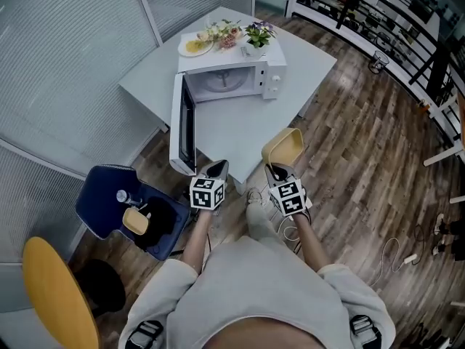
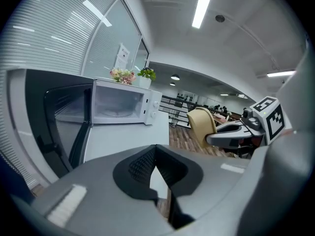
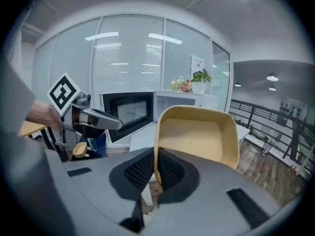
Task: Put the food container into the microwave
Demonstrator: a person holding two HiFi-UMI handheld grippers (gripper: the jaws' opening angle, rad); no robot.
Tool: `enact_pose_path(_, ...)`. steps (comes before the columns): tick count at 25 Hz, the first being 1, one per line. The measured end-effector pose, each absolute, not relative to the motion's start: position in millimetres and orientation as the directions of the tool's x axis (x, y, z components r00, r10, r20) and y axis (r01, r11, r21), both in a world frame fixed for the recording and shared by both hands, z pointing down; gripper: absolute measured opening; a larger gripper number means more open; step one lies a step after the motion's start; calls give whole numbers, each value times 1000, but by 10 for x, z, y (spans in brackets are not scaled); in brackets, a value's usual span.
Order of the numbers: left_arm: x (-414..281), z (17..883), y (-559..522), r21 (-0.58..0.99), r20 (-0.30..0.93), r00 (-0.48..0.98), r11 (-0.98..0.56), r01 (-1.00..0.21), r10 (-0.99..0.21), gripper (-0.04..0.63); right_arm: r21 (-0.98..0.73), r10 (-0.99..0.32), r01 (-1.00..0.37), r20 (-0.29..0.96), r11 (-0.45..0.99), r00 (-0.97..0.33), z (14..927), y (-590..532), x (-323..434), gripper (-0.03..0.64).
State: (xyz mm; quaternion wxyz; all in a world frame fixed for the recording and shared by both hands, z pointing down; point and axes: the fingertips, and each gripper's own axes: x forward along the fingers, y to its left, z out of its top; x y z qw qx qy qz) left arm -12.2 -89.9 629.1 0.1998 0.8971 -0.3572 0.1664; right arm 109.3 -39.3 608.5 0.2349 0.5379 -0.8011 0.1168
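Observation:
A white microwave (image 1: 232, 78) stands on the white table (image 1: 232, 122), its door (image 1: 183, 126) swung wide open toward me and its cavity (image 2: 118, 104) empty. My right gripper (image 1: 278, 171) is shut on the rim of a yellow food container (image 1: 284, 147), held tilted over the table's near corner; the container (image 3: 194, 134) fills the right gripper view. My left gripper (image 1: 216, 169) hovers beside it near the door's lower edge, jaws shut with nothing between them (image 2: 156, 168).
A plate (image 1: 196, 46) and flowers in a pot (image 1: 256, 36) sit on top of the microwave. A blue chair (image 1: 123, 206) holding a small yellow container (image 1: 135, 221) stands left of me, a yellow chair (image 1: 58, 293) nearer. Wood floor and cables lie right.

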Motion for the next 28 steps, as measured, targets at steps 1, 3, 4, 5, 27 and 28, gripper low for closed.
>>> enact_pose_path(1,-96,6291,-958,240,442,688,-663,-709,-575,11,64,-805,-915,502,398,-315,6088,-457,1111,17)
enact_pose_path(3,-34,6287,-1085,242,443,686,-659,-712,-578,11,60,-802,-912,502,406,-324,6088,-591,1157,17)
enact_pose_path(4,-1,6282,-1150,243,444,683,-657,-714,-579,11,59,-800,-911,503,409,-327,6087,-660,1188,17)
enact_pose_path(5,35,6274,-1215,244,446,682,-654,-716,-580,11,58,-799,-909,503,412,-330,6083,-728,1221,17)
enact_pose_path(27,365,6302,-2522,257,478,602,-553,-792,-640,11,26,-674,-785,531,619,-514,6159,-1945,1162,17)
enact_pose_path(28,368,6301,-2579,257,478,598,-548,-796,-644,11,23,-663,-773,532,634,-527,6165,-1986,1123,17)
